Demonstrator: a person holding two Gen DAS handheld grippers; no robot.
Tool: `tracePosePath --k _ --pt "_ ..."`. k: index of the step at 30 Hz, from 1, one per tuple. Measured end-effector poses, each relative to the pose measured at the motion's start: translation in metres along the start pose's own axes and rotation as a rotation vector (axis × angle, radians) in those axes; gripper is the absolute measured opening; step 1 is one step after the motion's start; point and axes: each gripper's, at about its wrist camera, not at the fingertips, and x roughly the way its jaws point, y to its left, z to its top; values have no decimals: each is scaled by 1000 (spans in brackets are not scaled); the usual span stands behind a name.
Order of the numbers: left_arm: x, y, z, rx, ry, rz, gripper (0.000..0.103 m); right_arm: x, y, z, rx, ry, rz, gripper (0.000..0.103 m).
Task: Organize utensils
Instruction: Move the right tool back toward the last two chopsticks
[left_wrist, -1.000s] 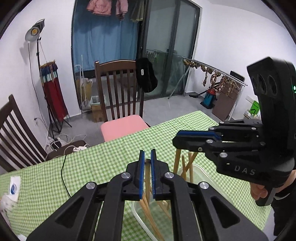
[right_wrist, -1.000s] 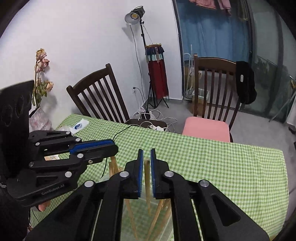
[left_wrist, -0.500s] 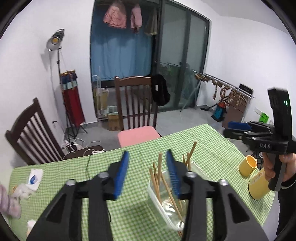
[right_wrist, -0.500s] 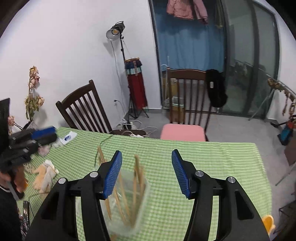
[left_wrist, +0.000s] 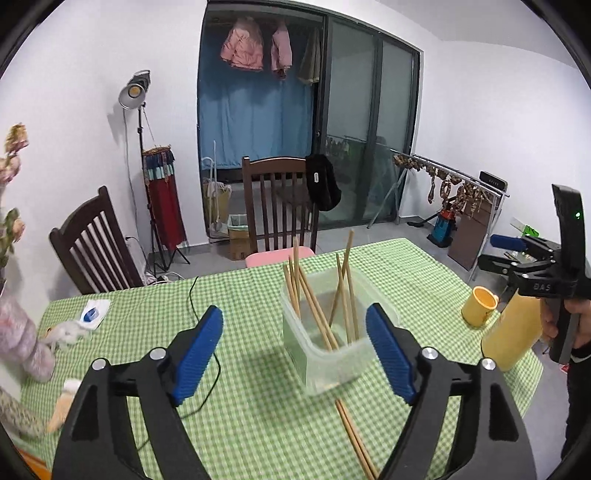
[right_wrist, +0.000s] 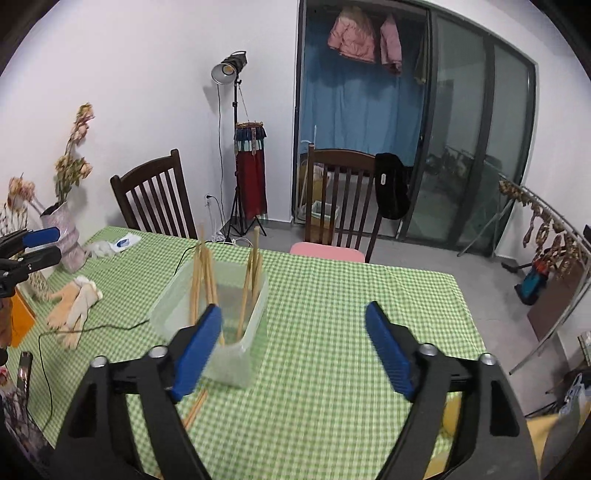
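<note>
A clear plastic container (left_wrist: 332, 347) stands on the green checked table (left_wrist: 240, 295) with several wooden chopsticks (left_wrist: 314, 299) leaning in it. Two more chopsticks (left_wrist: 354, 439) lie on the cloth in front of it. My left gripper (left_wrist: 295, 354) is open and empty, above and in front of the container. My right gripper (right_wrist: 293, 350) is open and empty, to the right of the container (right_wrist: 210, 314), whose chopsticks (right_wrist: 203, 280) lean inside. The right gripper also shows at the right edge of the left wrist view (left_wrist: 517, 254).
A yellow cup (left_wrist: 478, 306) and a tall yellow cylinder (left_wrist: 511, 336) stand at the table's right. A black cable (left_wrist: 195, 295) runs across the cloth. A glove (right_wrist: 74, 299), a vase of dried flowers (right_wrist: 62, 240) and an orange box (right_wrist: 20, 317) sit at the left. Two chairs stand behind.
Both grippers went from shut to wide open and pulled back and up from the container. The chopsticks they were around now stand in the container.
</note>
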Motion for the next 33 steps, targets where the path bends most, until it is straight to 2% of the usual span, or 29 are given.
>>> tracePosePath --k 7,12,18,21,23,26,28,33 --pt "-36 -23 -84 -51 -39 -13 78 -35 31 -72 -20 -73 -13 85" --pt "-52 -39 -136 -92 -60 -7 80 -49 48 -106 10 -91 17 85" --pt "-61 -66 -197 -109 -88 65 87 -71 68 -148 20 -145 -26 88" --pt "-64 -77 -220 -100 -74 72 88 -74 80 -174 21 -142 -45 88" --pt "-70 -85 -239 -87 -89 81 92 -76 87 -192 22 -139 -55 88" --pt "-75 -94 -271 -51 -96 119 93 -77 96 -217 44 -105 -61 88" --pt "-80 -96 -288 -44 -81 112 93 -84 102 -235 75 -92 -32 88" --pt "-92 -90 -323 -88 -40 90 96 -100 113 -274 167 -83 -35 88"
